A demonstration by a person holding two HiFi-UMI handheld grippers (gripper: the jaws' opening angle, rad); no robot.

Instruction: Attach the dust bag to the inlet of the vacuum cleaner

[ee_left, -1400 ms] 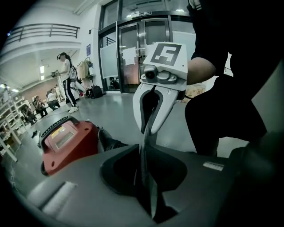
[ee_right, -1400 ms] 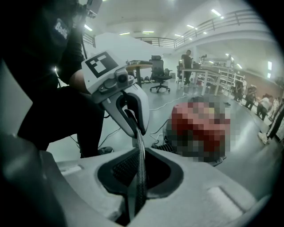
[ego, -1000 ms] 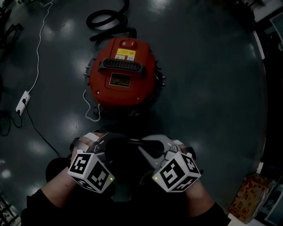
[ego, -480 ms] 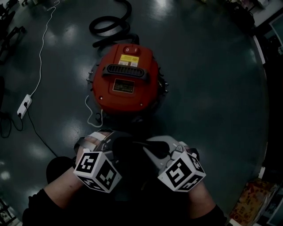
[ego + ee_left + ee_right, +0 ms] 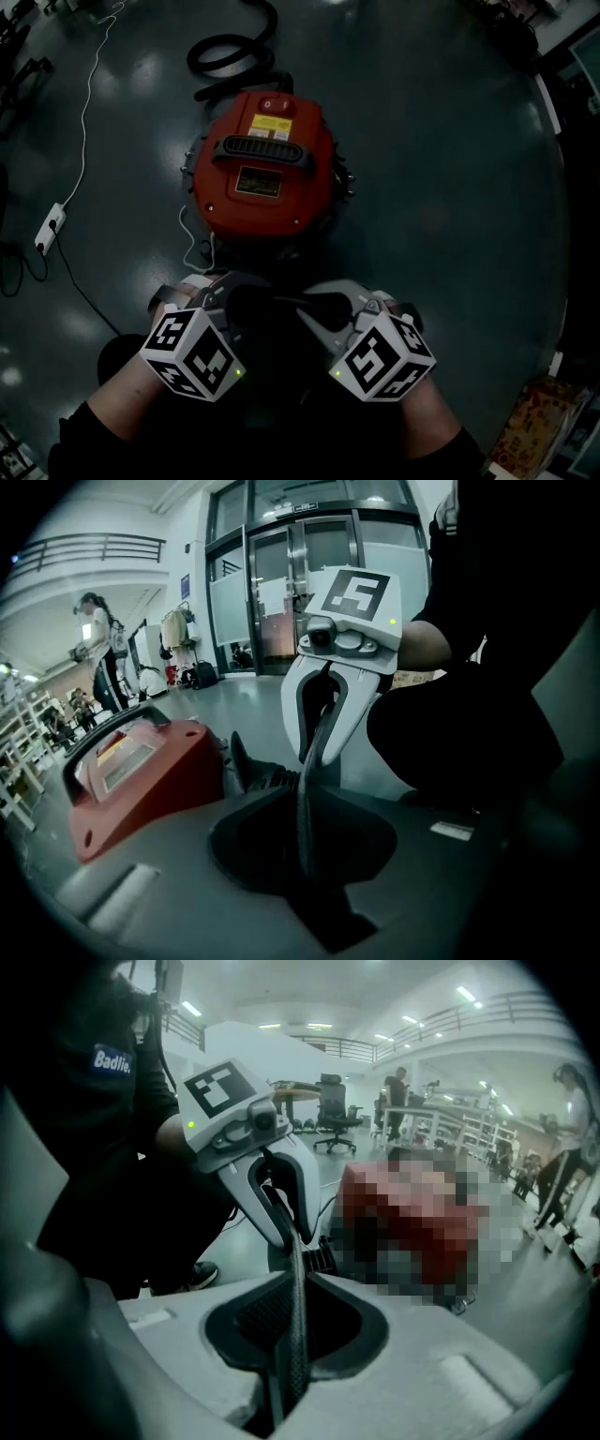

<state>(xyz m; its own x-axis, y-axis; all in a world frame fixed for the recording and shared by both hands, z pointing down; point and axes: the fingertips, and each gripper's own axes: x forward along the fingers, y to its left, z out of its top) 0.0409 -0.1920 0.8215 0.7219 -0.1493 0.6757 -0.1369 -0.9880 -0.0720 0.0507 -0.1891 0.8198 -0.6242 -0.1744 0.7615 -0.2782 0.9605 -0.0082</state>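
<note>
The red vacuum cleaner [image 5: 265,164] stands well beyond both sets of tips, and no inlet shows. The dark dust bag [image 5: 272,323] spans between the tools. The right gripper [image 5: 323,305] pinches its thin edge. So does the left gripper [image 5: 232,298], though its jaws have just eased slightly apart. If that hold loosens further, the bag's left side will likely slip free and sag.

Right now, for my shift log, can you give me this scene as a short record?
left hand-held gripper: shut on the dust bag, jaws just eased open slightly
right hand-held gripper: shut on the dust bag
dust bag: thin, dark, stretched between the two, apart from the vacuum cleaner
vacuum cleaner: red, standing on the floor
hose: black, coiled behind it
</note>
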